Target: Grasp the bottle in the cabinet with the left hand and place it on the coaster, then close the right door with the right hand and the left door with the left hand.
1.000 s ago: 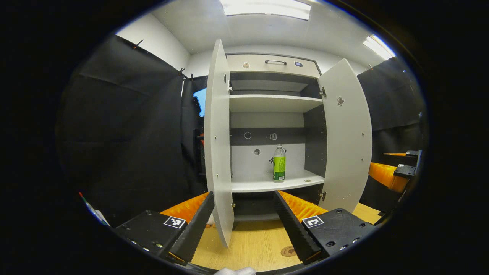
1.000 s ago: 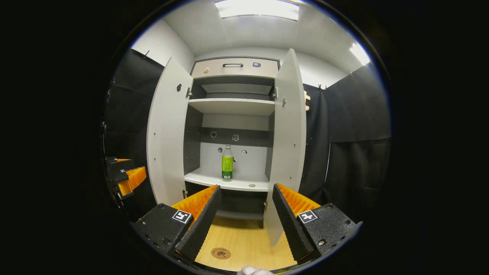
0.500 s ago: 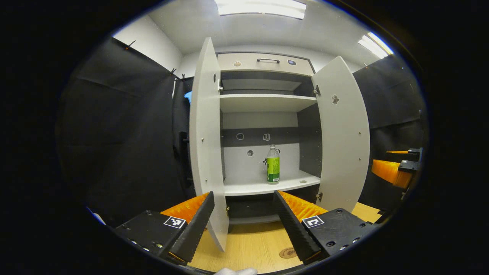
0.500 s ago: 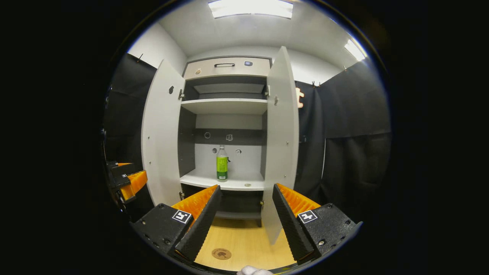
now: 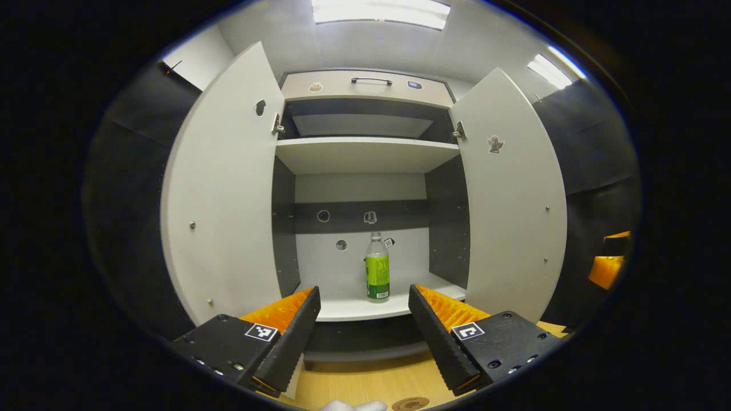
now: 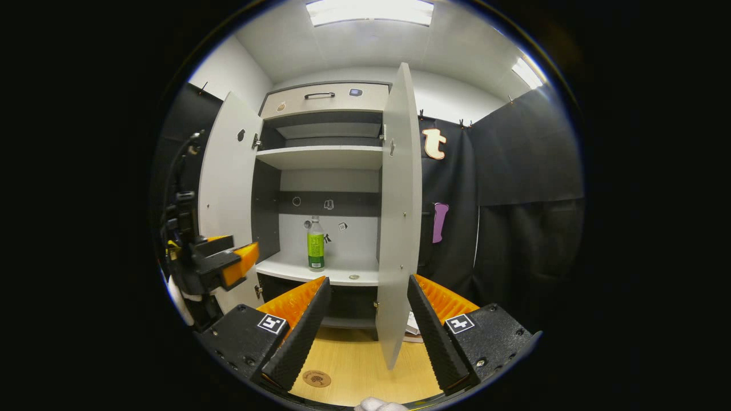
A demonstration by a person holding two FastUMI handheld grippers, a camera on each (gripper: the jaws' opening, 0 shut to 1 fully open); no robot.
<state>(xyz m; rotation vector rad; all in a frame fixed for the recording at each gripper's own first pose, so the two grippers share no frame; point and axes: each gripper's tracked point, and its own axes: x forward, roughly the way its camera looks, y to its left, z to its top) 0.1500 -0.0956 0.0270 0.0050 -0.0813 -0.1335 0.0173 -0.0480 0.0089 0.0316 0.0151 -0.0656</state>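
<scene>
In the left gripper view, the cabinet (image 5: 365, 154) stands straight ahead with both doors swung wide. The left door (image 5: 223, 194) is at the left, the right door (image 5: 508, 194) at the right, and between them the shelves lie in plain sight. On the lower shelf (image 5: 354, 305), right of its middle and towards the back panel, the bottle (image 5: 377, 268) stands upright, clear-bodied with a green label. The left gripper (image 5: 364, 311) is spread wide with nothing between its fingers, and the bottle appears in the gap between them, well beyond the tips. Below, on the near wooden tabletop (image 5: 365, 385), the round coaster (image 5: 410, 403) peeks out at the lower edge. At the far right a part of the other gripper is visible beside the right door.

In the right gripper view, the left gripper (image 6: 243, 262) hangs at the left, in front of the left door (image 6: 225, 194) and apart from the bottle. The bottle (image 6: 315, 245) stands on the lower shelf (image 6: 320, 273), left of centre. The right door (image 6: 397, 217) is seen nearly edge-on, its lower end between the fingers of the right gripper (image 6: 368, 311), which is also spread apart and holds nothing. The coaster (image 6: 316, 378) lies on the tabletop (image 6: 360, 371) near the left finger.
</scene>
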